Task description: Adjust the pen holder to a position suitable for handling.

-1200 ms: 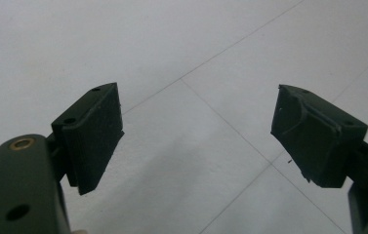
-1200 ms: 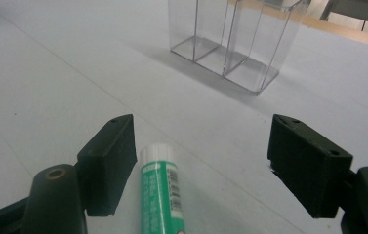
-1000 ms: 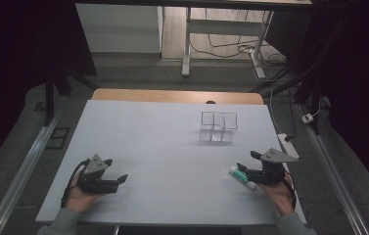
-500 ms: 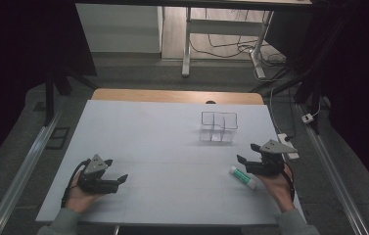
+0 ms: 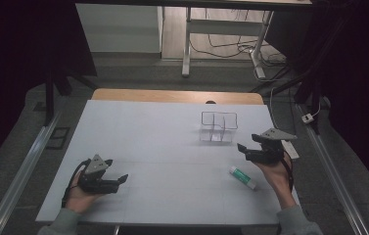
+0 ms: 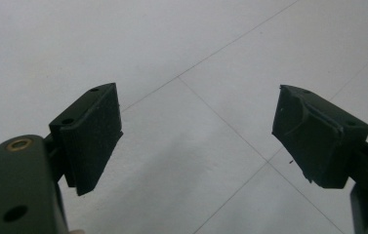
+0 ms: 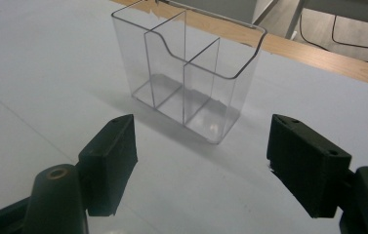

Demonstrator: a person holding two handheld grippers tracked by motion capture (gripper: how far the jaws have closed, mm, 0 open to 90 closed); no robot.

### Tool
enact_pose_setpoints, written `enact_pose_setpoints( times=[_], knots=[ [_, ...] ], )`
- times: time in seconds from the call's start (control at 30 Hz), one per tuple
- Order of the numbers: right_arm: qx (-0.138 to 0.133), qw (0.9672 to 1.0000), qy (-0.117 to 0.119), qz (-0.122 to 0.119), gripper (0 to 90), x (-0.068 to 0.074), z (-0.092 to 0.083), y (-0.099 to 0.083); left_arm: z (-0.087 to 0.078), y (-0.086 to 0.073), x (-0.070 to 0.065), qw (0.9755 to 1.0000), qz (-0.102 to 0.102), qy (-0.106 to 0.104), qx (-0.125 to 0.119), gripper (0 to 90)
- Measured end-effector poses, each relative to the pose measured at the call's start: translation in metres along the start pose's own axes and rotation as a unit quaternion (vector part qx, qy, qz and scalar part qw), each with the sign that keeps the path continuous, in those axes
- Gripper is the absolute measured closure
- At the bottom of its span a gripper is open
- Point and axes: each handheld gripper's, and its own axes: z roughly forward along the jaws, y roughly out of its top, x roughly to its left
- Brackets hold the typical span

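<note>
Big white counter (image 5: 162, 147) – clear three-compartment organizer (image 5: 218, 127) standing upright toward its far right. Right gripper (image 5: 244, 149) just in front-right of the organizer, jaws spread wide, nothing between them. Left gripper (image 5: 122, 180) well off to the organizer's near left, also gaping, empty. Small green-and-white glue stick (image 5: 242, 176) lying flat – near-right of the organizer, beside the right hand (image 5: 276, 171).

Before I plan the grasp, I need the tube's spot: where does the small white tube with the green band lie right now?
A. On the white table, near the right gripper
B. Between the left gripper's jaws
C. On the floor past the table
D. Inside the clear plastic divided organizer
A: the small white tube with the green band lies flat on the white table, just beside the open right gripper.
</note>
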Motion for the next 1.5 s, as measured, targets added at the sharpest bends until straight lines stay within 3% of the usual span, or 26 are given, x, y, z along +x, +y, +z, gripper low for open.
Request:
enact_pose_setpoints(
  times=[0.47,0.73,0.93,1.0,1.17,1.23,1.37,1.5],
  knots=[
    [0.029,0.9992,-0.024,0.011,30.2,-0.012,0.023,0.018,0.0,0.0,0.0,1.0,0.003,-0.001,0.003,18.5],
    [0.041,0.9982,-0.032,0.03,39.0,-0.023,0.032,0.022,0.0,-0.001,0.0,1.0,0.003,0.0,0.004,18.5],
    [0.056,0.9967,-0.039,0.044,51.1,-0.033,0.037,0.023,0.0,-0.001,0.0,1.0,0.005,0.0,0.003,18.6],
    [0.061,0.9959,-0.045,0.05,58.9,-0.037,0.04,0.022,0.0,-0.001,0.0,1.0,0.005,-0.001,0.004,18.7],
    [0.07,0.9952,-0.046,0.052,68.5,-0.041,0.047,0.02,0.001,-0.001,-0.001,1.0,0.007,-0.002,0.005,18.7],
    [0.081,0.9943,-0.049,0.049,78.0,-0.043,0.051,0.019,0.001,-0.001,-0.001,1.0,0.007,-0.002,0.006,18.7],
    [0.088,0.9939,-0.049,0.047,88.5,-0.046,0.056,0.017,0.001,-0.001,-0.001,0.9999,0.009,-0.002,0.007,18.7],
    [0.1,0.9929,-0.044,0.046,88.7,-0.048,0.063,0.015,0.002,-0.001,-0.001,0.9999,0.01,-0.001,0.009,18.8]
  ],
)
